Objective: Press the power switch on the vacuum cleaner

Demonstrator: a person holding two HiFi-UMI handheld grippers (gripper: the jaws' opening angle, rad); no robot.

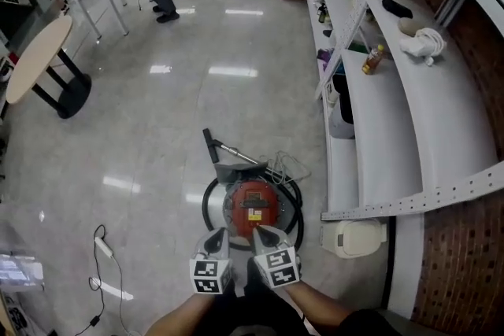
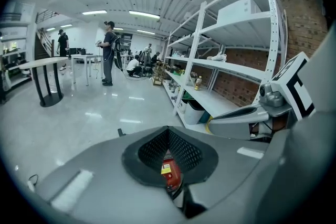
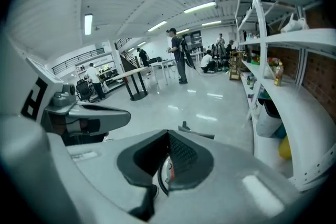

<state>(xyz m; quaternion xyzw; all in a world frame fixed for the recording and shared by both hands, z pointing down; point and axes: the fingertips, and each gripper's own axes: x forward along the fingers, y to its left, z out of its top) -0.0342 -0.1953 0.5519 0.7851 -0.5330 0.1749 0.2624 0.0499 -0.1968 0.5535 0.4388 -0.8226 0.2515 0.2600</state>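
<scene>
**2 grippers pinched shut over the red vacuum, switch not pressed yet**

We've got the left gripper (image 1: 217,234) and the right gripper (image 1: 264,232) side by side, just apart. They're low in front of us, hanging above the red canister vacuum cleaner (image 1: 252,202) sitting on the floor.

Our guess at why: a switch wants a blunt poke, not a grab, so closed tips make a decent finger. Parking both over the body means either could go down.

Each gripper's own view shows its jaws together at the tips with nothing pinched. The mesh-lined hollow behind the tips just frames a sliver of the red body below. As far as we can tell, neither touches the vacuum. The power switch itself we can't pick out from up here.

Further out, a black hose (image 1: 206,204) loops round the canister and the wand (image 1: 232,149) points away across the floor. A white shelving rack (image 1: 378,114) stands just beside it on our right.
</scene>
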